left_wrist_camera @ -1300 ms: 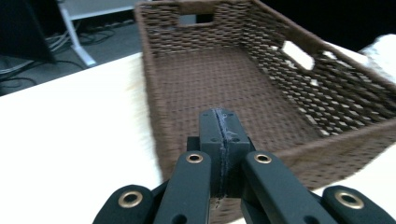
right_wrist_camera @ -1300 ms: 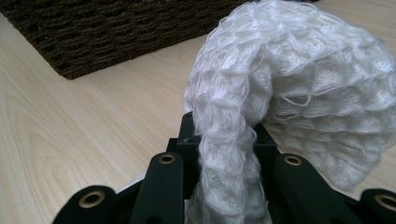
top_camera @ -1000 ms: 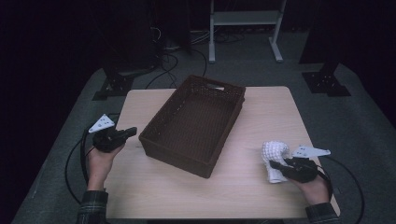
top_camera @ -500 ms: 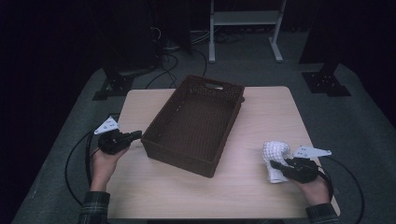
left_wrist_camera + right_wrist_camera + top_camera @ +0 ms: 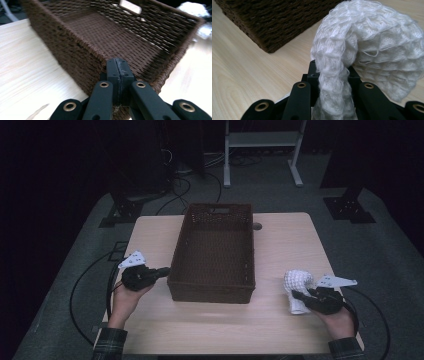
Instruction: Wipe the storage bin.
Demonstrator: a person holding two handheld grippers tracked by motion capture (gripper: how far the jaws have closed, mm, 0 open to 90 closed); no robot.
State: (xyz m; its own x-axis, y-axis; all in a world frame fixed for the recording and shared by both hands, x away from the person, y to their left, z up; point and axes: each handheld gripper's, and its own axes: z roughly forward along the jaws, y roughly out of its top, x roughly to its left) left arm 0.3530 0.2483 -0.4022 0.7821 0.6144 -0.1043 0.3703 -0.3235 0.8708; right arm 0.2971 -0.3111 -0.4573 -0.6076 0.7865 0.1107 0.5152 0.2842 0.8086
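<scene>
The brown woven basket (image 5: 214, 252) stands in the middle of the wooden table (image 5: 280, 240), its long side running from near to far. The left gripper (image 5: 162, 271) has its jaws pressed together – their tips touch the basket's near left corner, at the rim. On the right, near the table's edge, the right gripper (image 5: 296, 295) pinches a white knitted cloth (image 5: 298, 282), which bulges up above the jaws, apart from the basket.

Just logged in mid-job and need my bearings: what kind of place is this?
Probably a lab or recording studio, not a home: a lone wooden table on grey carpet, dark surroundings, black equipment stands with cables behind it.
</scene>
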